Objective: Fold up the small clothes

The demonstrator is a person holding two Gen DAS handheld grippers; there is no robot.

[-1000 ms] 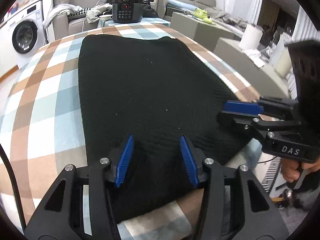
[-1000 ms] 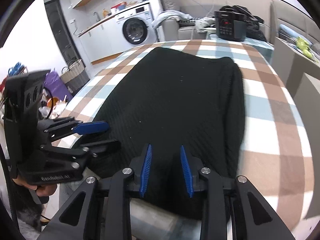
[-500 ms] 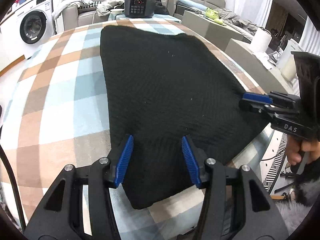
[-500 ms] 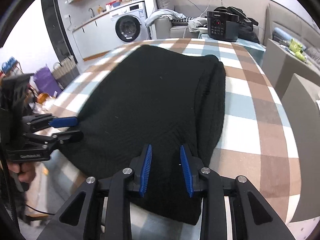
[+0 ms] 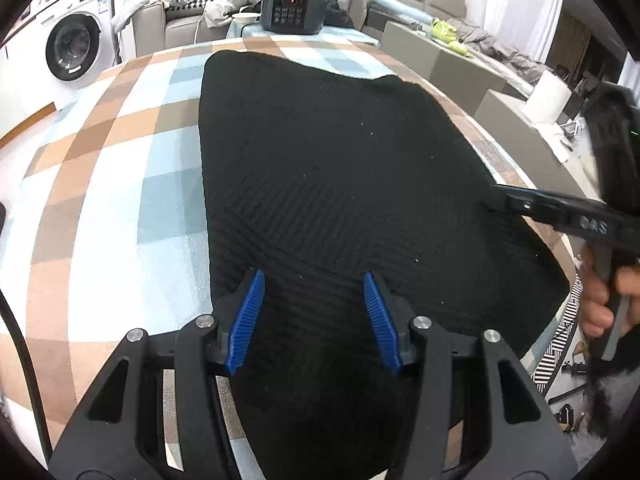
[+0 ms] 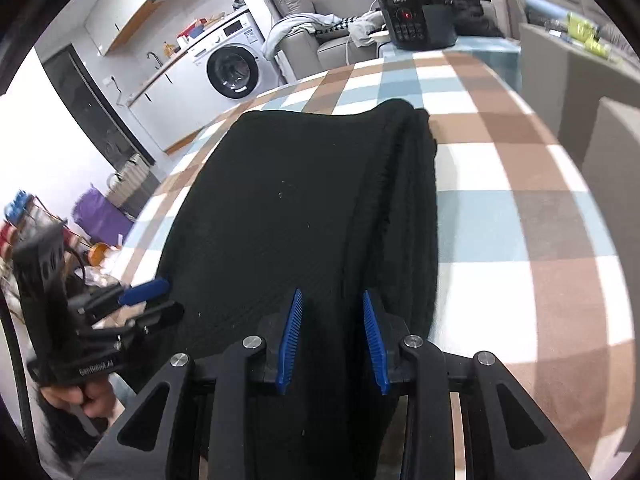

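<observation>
Checked tablecloth (image 5: 100, 200) in brown, white and pale blue, spread over the table. Black knit garment (image 5: 340, 184) laid flat on it, near edge hanging toward the grippers, right side doubled into a long fold (image 6: 404, 208). Left gripper (image 5: 314, 316) poised over the near hem, jaws apart, nothing pinched. Right gripper (image 6: 330, 340) straddled the fold, jaws narrower; could not tell whether pads pressed the cloth. Black cooker (image 5: 294, 12) at the far end.
</observation>
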